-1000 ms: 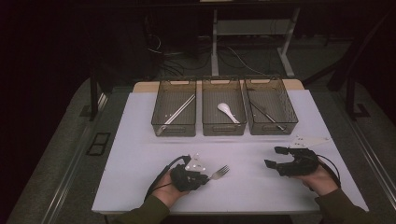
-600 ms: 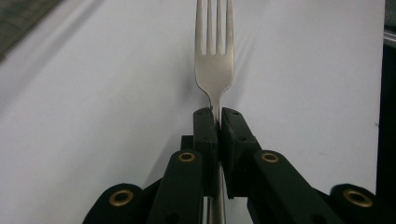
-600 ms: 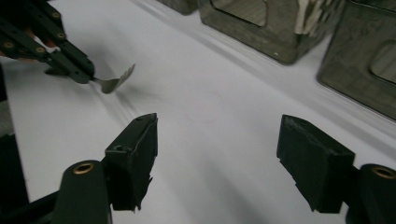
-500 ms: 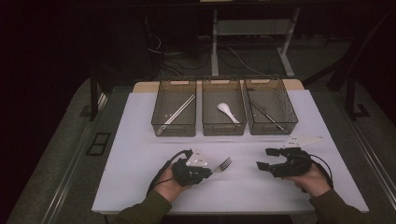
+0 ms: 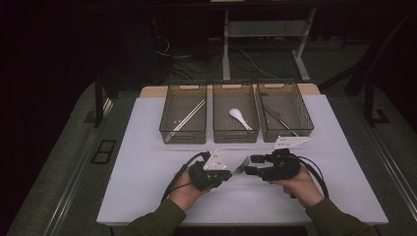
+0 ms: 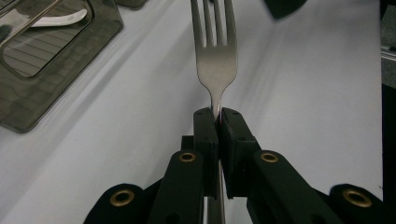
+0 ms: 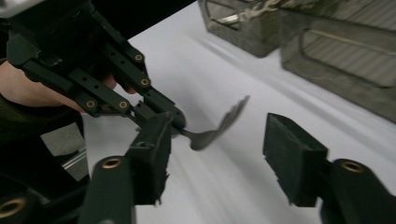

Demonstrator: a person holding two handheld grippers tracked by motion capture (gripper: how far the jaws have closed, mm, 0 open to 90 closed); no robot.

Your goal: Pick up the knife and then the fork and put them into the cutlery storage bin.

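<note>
A metal fork [image 6: 215, 56] points away from my left gripper [image 6: 217, 117], whose jaws are shut on its neck, tines forward. In the high view the left gripper [image 5: 230, 173] holds the fork [image 5: 241, 164] just above the white table, at front centre. My right gripper [image 5: 250, 164] faces it from the right. In the right gripper view the fork's head [image 7: 219, 126] lies between the right gripper's [image 7: 224, 140] two pads, which have just been closing and stand apart from it. The left gripper [image 7: 116, 88] is seen behind.
Three dark mesh trays stand in a row at the back: the left tray [image 5: 169, 123] holds chopsticks [image 5: 189, 115], the middle tray [image 5: 219, 130] a white spoon [image 5: 240, 118], the right tray [image 5: 305, 123] a dark utensil. The white table [image 5: 147, 177] ends close behind the hands.
The right gripper has swung left across the table until its jaws flank the fork's head, and they have narrowed. The left gripper has lifted and shifted slightly right with the fork.
</note>
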